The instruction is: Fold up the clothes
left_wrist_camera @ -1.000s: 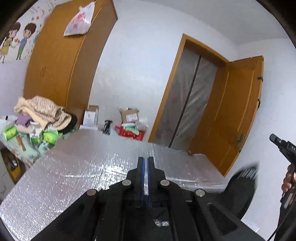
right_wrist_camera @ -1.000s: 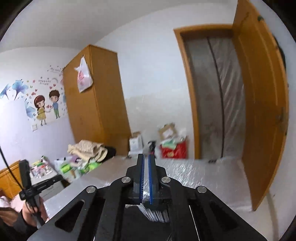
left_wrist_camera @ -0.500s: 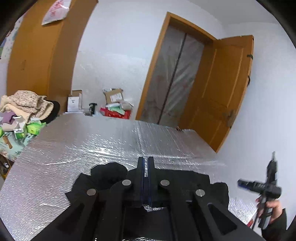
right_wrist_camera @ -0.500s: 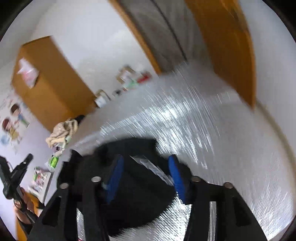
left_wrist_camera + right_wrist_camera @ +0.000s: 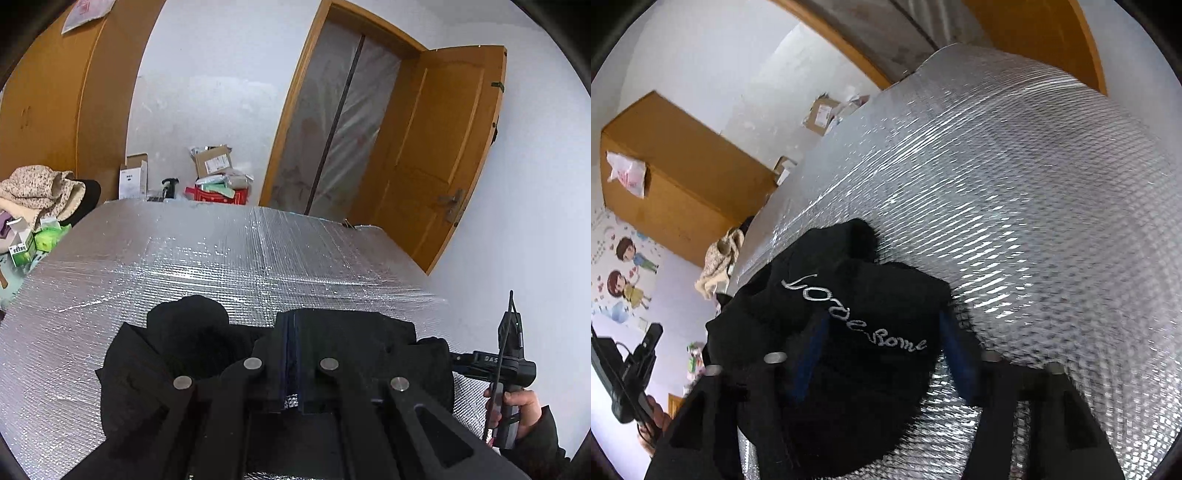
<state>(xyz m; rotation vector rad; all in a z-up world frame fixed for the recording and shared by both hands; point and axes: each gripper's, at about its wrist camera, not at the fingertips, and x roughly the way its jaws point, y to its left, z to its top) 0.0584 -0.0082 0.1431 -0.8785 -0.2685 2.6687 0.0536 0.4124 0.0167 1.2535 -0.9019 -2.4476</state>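
On the silver quilted foil tabletop (image 5: pixel 258 258), at six o'clock in the left wrist view: a crumpled black fabric garment (image 5: pixel 184 343), bunched into a lump at its ten o'clock side and flatter toward three o'clock. Lies at the near edge of the foil, with bare silver stretching away to twelve o'clock.

Over that garment, the left claw (image 5: pixel 290 321), clenched, blue pads pressed flat together. Cannot tell whether any cloth is pinched between them. Points down at a slant toward the cloth.

At four o'clock in the same view, off the tabletop's edge: the right claw (image 5: pixel 509 354) in a hand (image 5: pixel 524 406) with a dark sleeve.

From the right wrist view, tilted hard: same black garment at six to seven o'clock, silver script lettering (image 5: pixel 853 314) running across its top. Straddles the cloth with blue pads (image 5: pixel 955 354) apart, jaws closing, garment between them, not yet squeezed.

Beyond the tabletop, at eleven o'clock: a tall orange-brown wooden wardrobe (image 5: pixel 48 103). At nine o'clock: a heap of beige knitted clothes (image 5: pixel 37 188). At twelve o'clock: opened brown cardboard boxes (image 5: pixel 214 162) against the white wall. At two o'clock: an orange-brown wooden door (image 5: pixel 443 147), swung open.
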